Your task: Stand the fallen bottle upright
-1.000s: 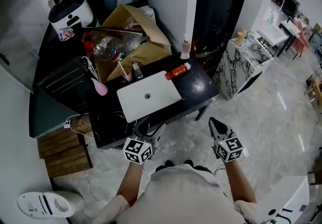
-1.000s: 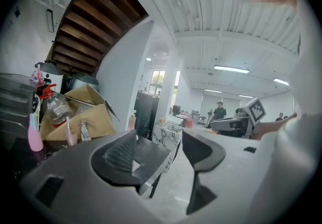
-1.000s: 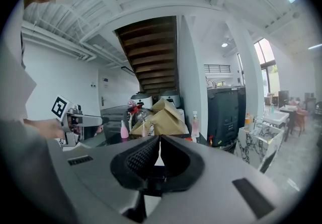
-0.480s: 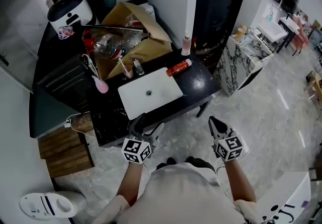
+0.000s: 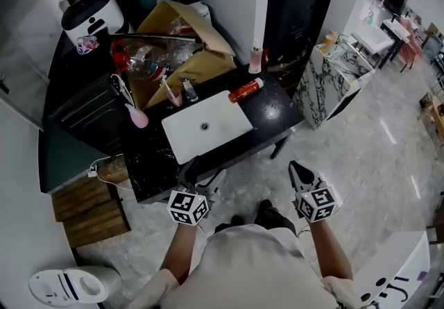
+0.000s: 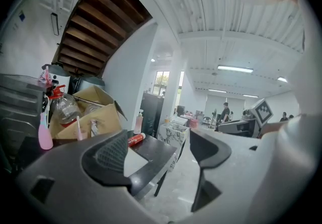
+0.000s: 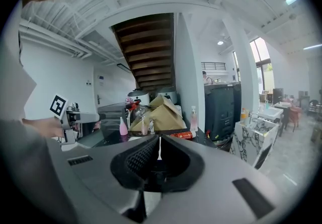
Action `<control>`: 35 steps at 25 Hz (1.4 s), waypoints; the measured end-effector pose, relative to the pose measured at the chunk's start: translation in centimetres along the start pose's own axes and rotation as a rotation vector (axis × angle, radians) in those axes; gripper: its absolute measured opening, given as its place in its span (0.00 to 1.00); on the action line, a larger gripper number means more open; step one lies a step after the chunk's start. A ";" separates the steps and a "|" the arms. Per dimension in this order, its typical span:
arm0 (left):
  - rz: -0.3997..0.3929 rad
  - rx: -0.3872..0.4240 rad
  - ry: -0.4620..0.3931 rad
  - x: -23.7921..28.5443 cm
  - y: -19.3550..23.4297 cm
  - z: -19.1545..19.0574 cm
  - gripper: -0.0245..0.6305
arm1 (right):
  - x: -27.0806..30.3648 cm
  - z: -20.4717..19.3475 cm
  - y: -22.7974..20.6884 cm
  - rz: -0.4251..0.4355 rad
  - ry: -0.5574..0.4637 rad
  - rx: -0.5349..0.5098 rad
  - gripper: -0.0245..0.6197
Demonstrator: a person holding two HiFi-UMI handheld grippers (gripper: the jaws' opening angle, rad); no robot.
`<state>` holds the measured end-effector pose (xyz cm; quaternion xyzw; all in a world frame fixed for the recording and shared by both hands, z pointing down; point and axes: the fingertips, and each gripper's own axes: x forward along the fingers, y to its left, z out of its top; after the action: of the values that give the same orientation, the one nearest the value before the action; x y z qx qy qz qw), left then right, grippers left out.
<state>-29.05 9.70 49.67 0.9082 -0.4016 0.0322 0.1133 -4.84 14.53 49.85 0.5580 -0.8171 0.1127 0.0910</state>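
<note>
The fallen bottle (image 5: 245, 90) is red with a white cap and lies on its side on the black table (image 5: 277, 117), right of a white board (image 5: 208, 127). It also shows small in the left gripper view as the red bottle (image 6: 136, 139) and in the right gripper view as the red bottle (image 7: 181, 135). My left gripper (image 5: 207, 170) hangs at the table's near edge. Its jaws have just been opening and are wide apart with nothing between them (image 6: 160, 142). My right gripper (image 5: 294, 166) hangs over the floor right of the table, shut and empty (image 7: 159, 150).
An open cardboard box (image 5: 184, 51) full of plastic bottles stands at the table's back. A slim upright bottle (image 5: 256, 59) stands behind the red one. A pink bottle (image 5: 139, 119) lies left. A marble-patterned block (image 5: 326, 89) stands right of the table, wooden steps (image 5: 87, 207) left.
The left gripper's jaws have spread wider. Both grippers have stayed just short of the table's near edge, barely shifted in the view.
</note>
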 end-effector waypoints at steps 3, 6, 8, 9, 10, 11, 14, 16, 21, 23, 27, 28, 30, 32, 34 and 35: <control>-0.007 0.004 0.008 0.4 0.4 -0.1 0.61 | 0.6 0.1 -0.2 -0.007 -0.002 0.002 0.09; -0.006 0.006 0.019 1.3 0.9 -0.2 0.61 | 1.3 0.1 -0.8 -0.007 0.002 0.002 0.09; -0.004 0.005 0.026 2.0 1.0 -0.1 0.61 | 1.7 0.1 -1.5 -0.005 0.006 0.008 0.09; -0.004 0.006 0.030 2.5 1.1 -0.1 0.61 | 2.0 0.1 -1.9 -0.004 0.008 0.011 0.09; -0.004 0.007 0.034 3.0 1.1 0.0 0.61 | 2.3 0.1 -2.3 -0.003 0.010 0.013 0.09; -0.003 0.008 0.037 3.5 1.1 0.0 0.61 | 2.6 0.2 -2.8 -0.001 0.011 0.016 0.09; 0.001 0.009 0.041 5.4 1.2 0.5 0.61 | 3.9 0.7 -4.4 0.009 0.012 0.022 0.09; 0.005 0.010 0.045 6.9 1.4 0.9 0.61 | 5.0 1.1 -5.6 0.020 0.011 0.024 0.09; 0.027 0.008 0.067 10.7 1.8 1.1 0.61 | 7.9 1.4 -8.9 0.054 0.026 0.036 0.09; 0.037 0.006 0.073 12.4 2.1 1.2 0.61 | 9.3 1.6 -10.4 0.069 0.030 0.040 0.09; 0.057 0.008 0.087 16.2 2.5 1.3 0.61 | 12.1 2.0 -13.5 0.103 0.037 0.041 0.09; 0.063 0.008 0.092 17.2 2.7 1.3 0.61 | 12.7 2.1 -14.4 0.110 0.040 0.043 0.09; 0.074 0.004 0.099 19.2 2.8 1.4 0.61 | 14.0 2.2 -16.1 0.124 0.046 0.047 0.09; 0.084 0.000 0.106 21.1 2.8 1.5 0.61 | 15.2 2.4 -17.7 0.139 0.055 0.049 0.09; 0.094 -0.003 0.117 22.9 2.8 1.4 0.61 | 16.3 2.5 -19.1 0.159 0.067 0.051 0.09; 0.099 -0.003 0.125 23.7 2.8 1.3 0.61 | 16.8 2.4 -19.7 0.169 0.072 0.051 0.09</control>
<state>-15.13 -9.52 52.43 0.8833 -0.4382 0.0939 0.1378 7.44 -8.11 53.78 0.4850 -0.8542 0.1609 0.0964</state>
